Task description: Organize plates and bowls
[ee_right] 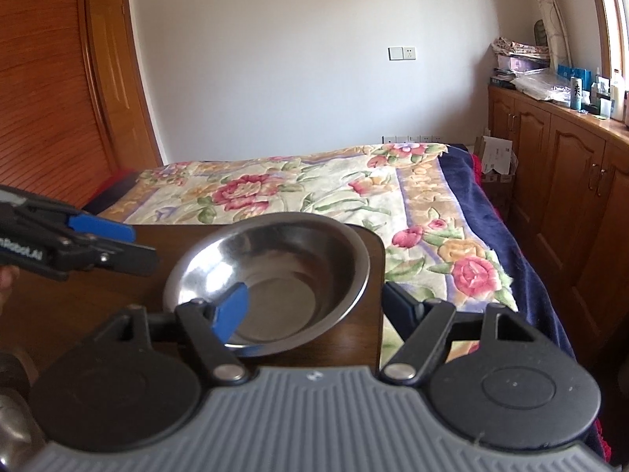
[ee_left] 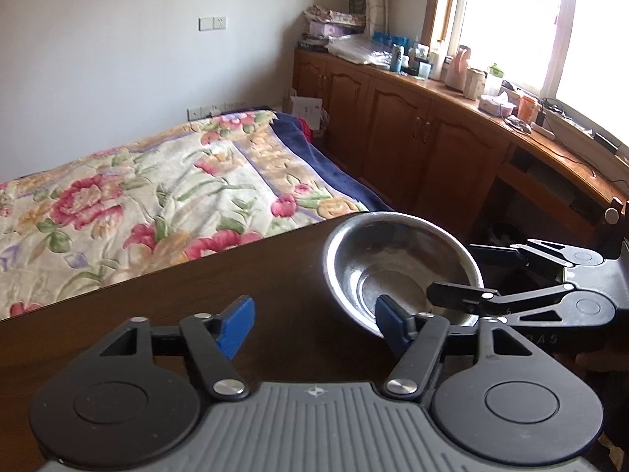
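A steel bowl (ee_left: 397,263) (ee_right: 283,271) sits upright and empty on the dark wooden table (ee_left: 177,306) (ee_right: 98,306), close to the table's corner by the bed. My right gripper (ee_right: 314,306) (ee_left: 452,271) is open and straddles the bowl's near right wall. Its left blue pad (ee_right: 232,310) hangs inside the bowl and its right finger (ee_right: 399,303) is outside, past the table edge. My left gripper (ee_left: 314,324) (ee_right: 137,247) is open just left of the bowl with nothing between its pads.
A bed with a floral blanket (ee_left: 137,204) (ee_right: 314,185) lies just beyond the table. Wooden cabinets (ee_left: 393,137) (ee_right: 570,165) with a cluttered top run under the window at the right. A blurred metal object (ee_right: 11,424) shows at the lower left.
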Available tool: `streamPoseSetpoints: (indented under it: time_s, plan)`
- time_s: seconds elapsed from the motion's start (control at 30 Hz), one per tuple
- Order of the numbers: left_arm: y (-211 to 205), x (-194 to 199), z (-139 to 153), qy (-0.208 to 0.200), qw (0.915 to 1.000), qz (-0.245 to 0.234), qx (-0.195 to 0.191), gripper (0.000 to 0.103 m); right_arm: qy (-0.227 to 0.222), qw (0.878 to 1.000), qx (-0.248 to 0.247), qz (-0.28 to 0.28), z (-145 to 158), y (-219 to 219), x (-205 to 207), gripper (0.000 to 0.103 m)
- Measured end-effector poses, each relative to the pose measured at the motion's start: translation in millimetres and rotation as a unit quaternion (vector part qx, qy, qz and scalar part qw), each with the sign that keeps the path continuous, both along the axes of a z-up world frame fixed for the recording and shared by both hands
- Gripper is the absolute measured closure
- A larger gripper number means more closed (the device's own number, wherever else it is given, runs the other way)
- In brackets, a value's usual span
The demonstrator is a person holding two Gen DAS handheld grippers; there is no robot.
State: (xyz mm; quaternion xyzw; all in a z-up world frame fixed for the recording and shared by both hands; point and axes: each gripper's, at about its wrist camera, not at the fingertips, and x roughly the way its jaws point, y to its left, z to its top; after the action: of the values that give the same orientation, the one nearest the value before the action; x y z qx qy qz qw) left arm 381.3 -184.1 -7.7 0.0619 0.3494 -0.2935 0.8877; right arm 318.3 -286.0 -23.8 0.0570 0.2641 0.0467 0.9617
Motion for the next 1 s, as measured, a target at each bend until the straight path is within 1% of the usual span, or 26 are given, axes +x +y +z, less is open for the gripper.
streamPoseSetpoints:
  time_s: [0.03, 0.1, 0.13, 0.2, 0.27, 0.33, 0.43, 0.47, 0.6, 0.7, 0.77, 1.0]
  plan:
    - [-3.0, 2.4, -1.1, 0.003, 1.0, -0.003, 0.002, 0.016, 0.0, 1.0, 0.002, 0.002, -0.2, -0.4, 0.3, 0.032]
    - [-8.1, 6.4, -3.5, 0.006, 0.9999, -0.007, 0.006, 0.021, 0.003, 1.0, 0.007, 0.002, -0.3, -0.9, 1.0, 0.04]
    - [-10.5, 8.3, -4.7, 0.009, 0.9999, -0.008, 0.008, 0.023, 0.003, 1.0, 0.008, 0.002, -0.4, -1.1, 0.1, 0.042]
    - [-15.1, 13.5, -7.4, 0.02, 0.9996, -0.013, 0.011, 0.029, 0.001, 1.0, 0.003, -0.001, -0.1, 1.0, -1.1, 0.054]
    - [-18.3, 17.4, -9.4, 0.029, 0.9993, -0.017, 0.014, 0.035, 0.001, 1.0, 0.003, 0.003, -0.2, 2.5, -2.6, 0.056]
    - [-21.1, 20.6, -10.6, 0.033, 0.9992, -0.018, 0.014, 0.037, 0.001, 1.0, 0.006, 0.004, 0.4, 2.5, -4.0, 0.059]
    - [-24.4, 24.0, -13.2, 0.044, 0.9987, -0.021, 0.015, 0.041, 0.0, 1.0, 0.01, 0.004, 1.0, 0.4, -4.0, 0.062]
    - [-25.0, 25.6, -13.8, 0.05, 0.9985, -0.021, 0.012, 0.042, 0.001, 1.0, 0.012, 0.004, 0.9, -0.1, -3.8, 0.065]
    - [-27.2, 28.6, -13.9, 0.051, 0.9983, -0.018, 0.021, 0.051, 0.002, 1.0, 0.016, 0.003, 0.1, -0.1, -2.8, 0.072]
    - [-26.1, 30.5, -14.8, 0.055, 0.9981, -0.017, 0.025, 0.059, 0.002, 1.0, 0.014, 0.002, -0.1, 2.1, -1.2, 0.074]
    - [-24.8, 29.6, -14.4, 0.054, 0.9981, -0.018, 0.024, 0.06, 0.004, 1.0, 0.013, -0.001, -0.3, 2.7, -1.4, 0.075]
    - [-16.6, 20.9, -3.2, 0.047, 0.9988, -0.01, 0.013, 0.064, 0.003, 1.0, 0.015, -0.011, 3.3, 2.9, -2.1, 0.088]
